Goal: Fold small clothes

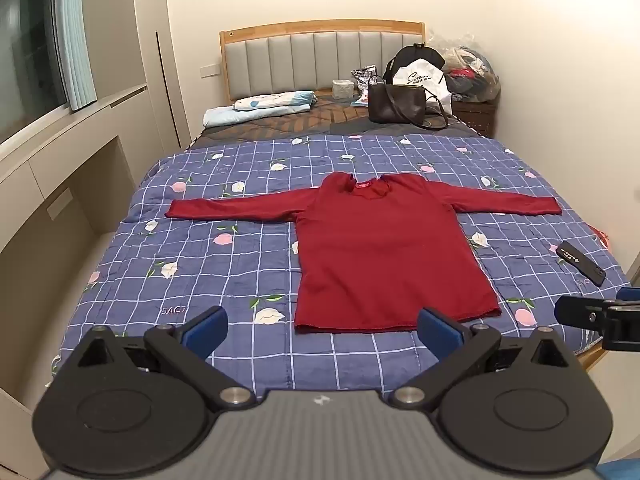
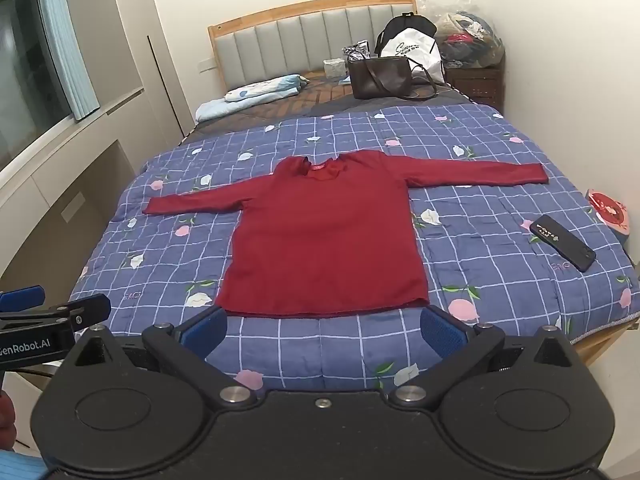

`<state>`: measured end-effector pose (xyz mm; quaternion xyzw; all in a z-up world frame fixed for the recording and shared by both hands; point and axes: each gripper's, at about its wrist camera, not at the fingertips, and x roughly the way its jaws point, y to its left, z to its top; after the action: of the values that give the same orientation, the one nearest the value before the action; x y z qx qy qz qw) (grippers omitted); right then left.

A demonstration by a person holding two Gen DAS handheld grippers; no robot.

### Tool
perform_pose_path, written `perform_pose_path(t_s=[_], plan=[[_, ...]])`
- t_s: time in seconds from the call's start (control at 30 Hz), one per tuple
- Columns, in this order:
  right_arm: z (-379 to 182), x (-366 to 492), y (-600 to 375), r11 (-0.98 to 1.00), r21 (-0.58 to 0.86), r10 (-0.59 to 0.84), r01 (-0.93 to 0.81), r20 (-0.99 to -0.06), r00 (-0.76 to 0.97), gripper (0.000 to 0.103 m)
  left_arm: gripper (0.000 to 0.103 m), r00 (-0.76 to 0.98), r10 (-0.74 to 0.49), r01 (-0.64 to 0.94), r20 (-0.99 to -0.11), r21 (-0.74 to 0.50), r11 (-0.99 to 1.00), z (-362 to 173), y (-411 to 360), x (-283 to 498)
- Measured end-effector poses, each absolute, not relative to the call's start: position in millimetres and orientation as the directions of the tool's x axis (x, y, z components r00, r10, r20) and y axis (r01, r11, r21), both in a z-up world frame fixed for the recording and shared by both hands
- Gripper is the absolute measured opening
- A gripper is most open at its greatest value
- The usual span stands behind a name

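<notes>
Red top [image 1: 384, 252] flat, sleeves out; quilt [image 1: 240, 280] bare round hem.

The left gripper [image 2: 56, 304], at the near left edge of the right wrist view, bears white lettering "GenRobot.AI", its first letter cut off. The quilt [image 2: 500, 184] has small stitched letters, too blurred to read surely. A white bag [image 2: 412, 54] at the far right carries dark script, illegible. The shirt's [image 2: 328, 236] neck label cannot be read.
</notes>
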<state>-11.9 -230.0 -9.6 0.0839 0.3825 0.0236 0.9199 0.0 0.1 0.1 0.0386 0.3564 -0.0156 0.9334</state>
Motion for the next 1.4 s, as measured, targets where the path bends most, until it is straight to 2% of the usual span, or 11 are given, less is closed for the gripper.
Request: perform_pose_path(t_s=[1.4], plan=[[-8.8, -10.6, -228.9, 0.984, 0.174, 0.108, 0.024, -0.709, 0.697, 0.103, 0.103, 0.739, -0.003, 0.058, -0.674, 0.059, 0.997, -6.8, -2.6, 2.6]])
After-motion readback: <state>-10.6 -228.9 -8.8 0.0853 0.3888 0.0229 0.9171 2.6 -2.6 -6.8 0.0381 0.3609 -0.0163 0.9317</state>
